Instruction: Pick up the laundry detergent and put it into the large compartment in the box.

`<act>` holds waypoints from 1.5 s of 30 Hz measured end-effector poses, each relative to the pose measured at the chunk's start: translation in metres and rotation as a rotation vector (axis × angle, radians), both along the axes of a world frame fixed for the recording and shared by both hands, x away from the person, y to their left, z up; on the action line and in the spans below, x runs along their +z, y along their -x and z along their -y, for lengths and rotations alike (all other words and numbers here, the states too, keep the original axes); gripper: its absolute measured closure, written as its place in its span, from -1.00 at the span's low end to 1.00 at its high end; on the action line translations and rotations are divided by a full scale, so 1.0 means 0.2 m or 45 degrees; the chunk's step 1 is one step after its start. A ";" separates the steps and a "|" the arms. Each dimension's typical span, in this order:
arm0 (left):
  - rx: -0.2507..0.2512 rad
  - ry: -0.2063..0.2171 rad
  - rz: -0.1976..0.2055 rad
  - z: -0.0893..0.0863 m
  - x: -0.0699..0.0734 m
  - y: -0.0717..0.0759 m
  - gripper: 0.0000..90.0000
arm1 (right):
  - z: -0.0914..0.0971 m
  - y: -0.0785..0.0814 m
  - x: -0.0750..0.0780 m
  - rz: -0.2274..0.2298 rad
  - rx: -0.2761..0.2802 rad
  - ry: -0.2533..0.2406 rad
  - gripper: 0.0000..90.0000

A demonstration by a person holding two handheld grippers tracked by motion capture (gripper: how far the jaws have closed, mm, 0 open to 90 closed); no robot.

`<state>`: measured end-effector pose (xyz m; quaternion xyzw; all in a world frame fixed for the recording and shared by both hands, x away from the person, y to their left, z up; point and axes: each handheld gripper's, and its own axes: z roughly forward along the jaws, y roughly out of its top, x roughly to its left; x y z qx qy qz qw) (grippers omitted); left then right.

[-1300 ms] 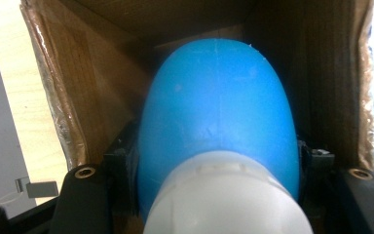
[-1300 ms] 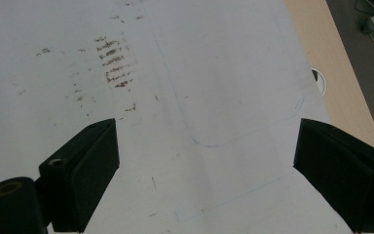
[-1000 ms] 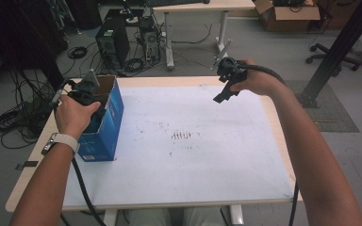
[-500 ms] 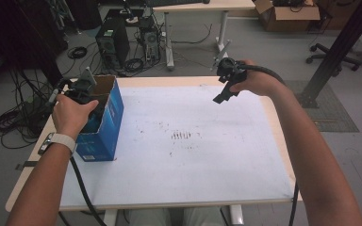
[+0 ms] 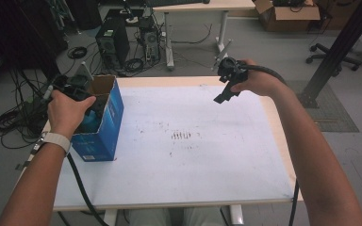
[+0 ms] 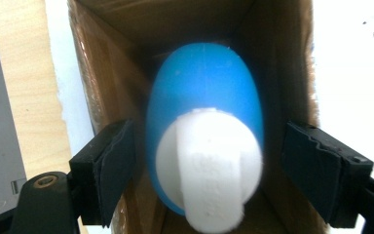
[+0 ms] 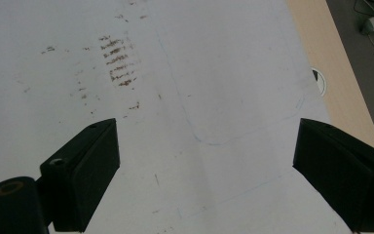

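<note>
The person's left gripper (image 5: 78, 89) is reaching down into the open top of a blue cardboard box (image 5: 104, 127) that is standing upright at the left edge of the white surface (image 5: 193, 165). In the left gripper view, the jaws are standing wide apart on either side of a blue rounded object (image 6: 204, 97) with a white cap or handle (image 6: 209, 170) facing the camera; neither jaw is touching it, so nothing is gripped yet. The object is lying inside the box, between its brown inner walls, and what it is cannot be told because it is blurred. The spread of the jaws is probably being kept to clear the object's widest part before closing. The right gripper (image 5: 228, 89) is being held in the air above the far right part of the surface, well apart from the box, apparently parked out of the way. In the right gripper view its jaws are also wide open and empty, pointing down at the bare sheet, where a patch of brown marks (image 7: 119, 61) is showing. The box is standing unsupported, so a pull could tip it.
</note>
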<state>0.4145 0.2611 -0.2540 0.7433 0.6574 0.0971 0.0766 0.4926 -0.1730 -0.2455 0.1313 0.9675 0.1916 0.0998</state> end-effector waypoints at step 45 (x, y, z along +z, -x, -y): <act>-0.933 0.052 0.148 0.59 0.52 0.43 -0.51 | 0.01 0.07 0.06 0.024 -0.001 -0.010 -0.78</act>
